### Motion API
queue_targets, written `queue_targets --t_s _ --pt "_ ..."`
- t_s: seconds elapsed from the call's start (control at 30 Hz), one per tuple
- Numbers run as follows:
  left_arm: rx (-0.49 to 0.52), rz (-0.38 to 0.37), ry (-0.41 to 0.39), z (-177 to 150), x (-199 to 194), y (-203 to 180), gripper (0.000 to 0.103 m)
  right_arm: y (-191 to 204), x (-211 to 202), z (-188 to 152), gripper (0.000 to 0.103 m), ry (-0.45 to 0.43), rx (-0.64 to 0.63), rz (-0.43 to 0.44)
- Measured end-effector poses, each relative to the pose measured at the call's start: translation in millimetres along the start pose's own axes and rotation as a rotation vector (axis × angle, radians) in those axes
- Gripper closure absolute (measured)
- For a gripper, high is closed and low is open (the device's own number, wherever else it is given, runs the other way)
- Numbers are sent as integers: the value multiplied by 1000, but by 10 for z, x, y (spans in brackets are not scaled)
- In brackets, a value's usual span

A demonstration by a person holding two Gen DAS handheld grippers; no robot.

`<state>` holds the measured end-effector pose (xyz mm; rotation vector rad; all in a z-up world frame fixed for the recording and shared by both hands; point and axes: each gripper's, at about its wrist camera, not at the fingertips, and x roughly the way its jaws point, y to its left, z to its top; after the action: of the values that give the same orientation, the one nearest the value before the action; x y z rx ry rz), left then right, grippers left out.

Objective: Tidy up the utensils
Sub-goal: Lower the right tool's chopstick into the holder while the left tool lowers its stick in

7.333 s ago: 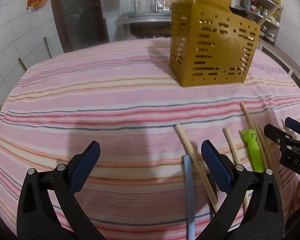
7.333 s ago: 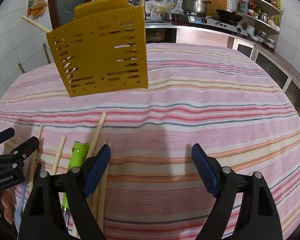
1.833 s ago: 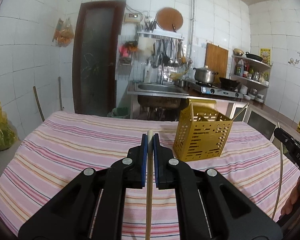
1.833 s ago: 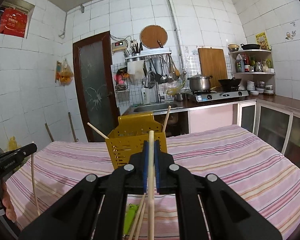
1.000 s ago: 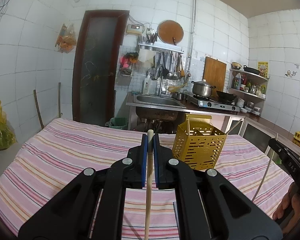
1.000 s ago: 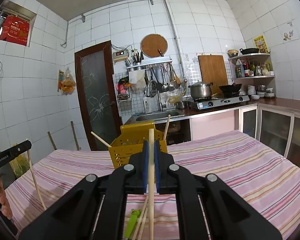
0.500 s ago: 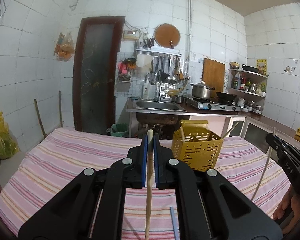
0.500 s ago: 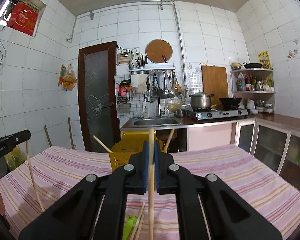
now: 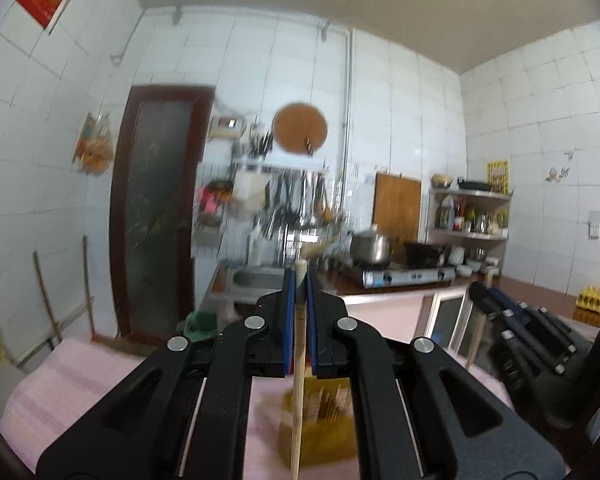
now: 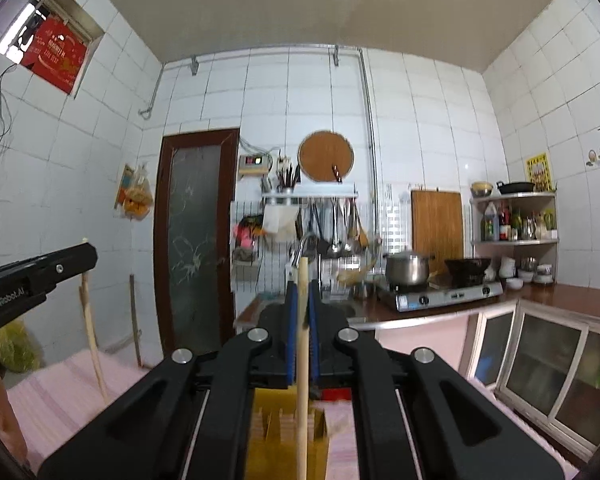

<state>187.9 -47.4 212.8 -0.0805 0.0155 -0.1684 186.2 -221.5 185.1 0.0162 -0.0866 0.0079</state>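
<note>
My left gripper (image 9: pixel 299 280) is shut on a wooden chopstick (image 9: pixel 297 380) that hangs straight down between its blue pads. Below and just ahead stands the yellow slotted utensil holder (image 9: pixel 320 416), blurred by motion. My right gripper (image 10: pixel 302 292) is shut on another wooden chopstick (image 10: pixel 302 396), which hangs over the open top of the yellow holder (image 10: pixel 286 436). Each gripper shows in the other's view: the right one (image 9: pixel 486 292) at the right with its stick, the left one (image 10: pixel 88 256) at the left with its stick (image 10: pixel 94 344).
The holder stands on a table with a pink striped cloth (image 9: pixel 84 376). Behind are a sink counter (image 10: pixel 260 308), a gas stove with a pot (image 10: pixel 408 270), hanging ladles, a shelf of bottles (image 10: pixel 512 224) and a dark door (image 10: pixel 196 240).
Both grippers have risen with their chopsticks. The table and yellow holder have dropped low in both views, and the right gripper now sits much nearer the left.
</note>
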Motion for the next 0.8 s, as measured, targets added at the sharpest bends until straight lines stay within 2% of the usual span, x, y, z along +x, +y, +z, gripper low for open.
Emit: queue_targets --t_s 0.17,0.33,0.53,0.7,0.73,0.77,0.8 --pt "3 -3 -61 55 480 -167 99 4 501 64 97 -52 17 -12" --pt "-2 18 -39 -270 1156 -181 99 7 939 -181 98 -77 6 -30" --pt "11 47 29 -689 1572 -126 99 -68 1242 -593 98 -9 5 -38" --pt "-11 56 100 -746 1631 -9 99 -117 1279 -690 96 67 -6 -39" --pt "-15 57 115 -721 1614 16 96 -123 1273 -669 96 99 -19 -55" --pt "-18 59 131 -683 1574 43 85 -132 1254 -649 96 117 -26 -61" --pt "-21 60 142 -653 1535 67 77 -146 1219 -620 87 132 -31 -69"
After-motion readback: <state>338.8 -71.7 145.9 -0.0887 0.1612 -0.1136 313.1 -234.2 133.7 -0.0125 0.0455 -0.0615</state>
